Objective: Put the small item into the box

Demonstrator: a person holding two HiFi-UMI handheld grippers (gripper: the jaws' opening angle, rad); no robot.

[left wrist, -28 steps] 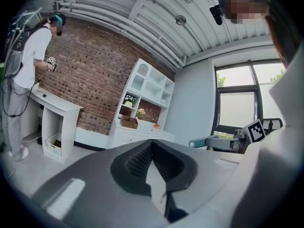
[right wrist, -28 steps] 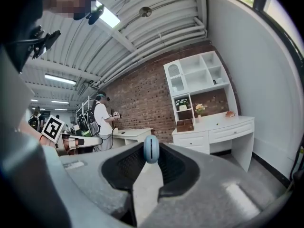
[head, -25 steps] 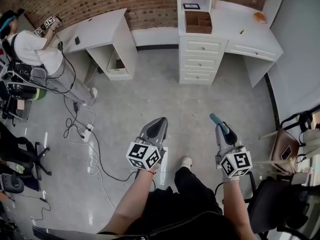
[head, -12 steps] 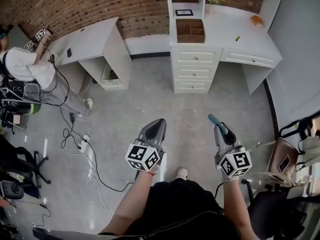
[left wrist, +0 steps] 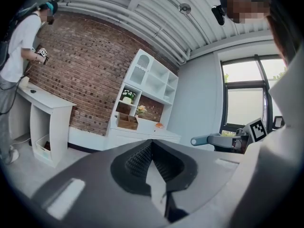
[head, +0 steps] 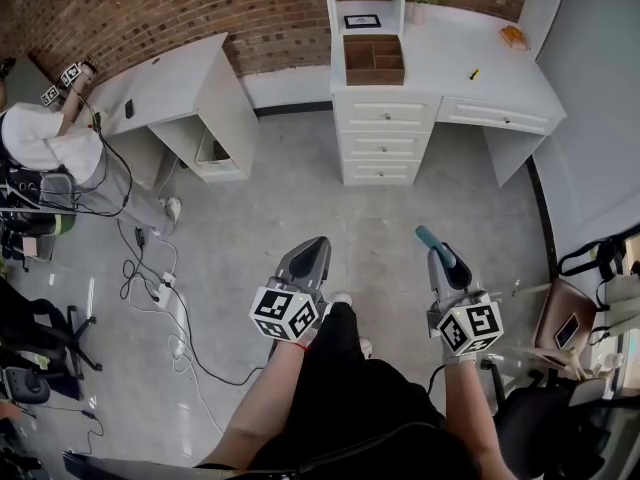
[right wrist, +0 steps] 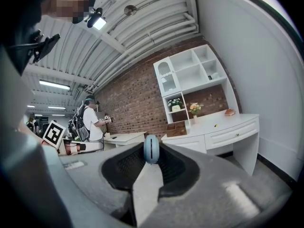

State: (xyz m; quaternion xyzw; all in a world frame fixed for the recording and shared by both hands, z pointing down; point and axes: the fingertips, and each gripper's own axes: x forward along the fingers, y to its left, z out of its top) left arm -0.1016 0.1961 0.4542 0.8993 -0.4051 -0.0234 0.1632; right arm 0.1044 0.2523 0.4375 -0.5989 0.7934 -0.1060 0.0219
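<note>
The small blue item (right wrist: 151, 149) is pinched at the tips of the right gripper (right wrist: 151, 159), whose jaws are closed on its two sides. From the head view it pokes out past the front of that gripper, high over the grey floor (head: 290, 198).

The left gripper (left wrist: 151, 151) has its jaws together and nothing in them. It is held beside the right one, and both point level toward the far wall.

The wooden box (head: 374, 59) is open on top. It sits on the white tabletop (head: 480, 48) by the brick wall, well apart from the grippers.

So the picking up looks done. What is left, I think, is to cross the floor, bring the item over the box and let it go inside. Nothing from the task is in the box yet, as far as I can see.
</note>
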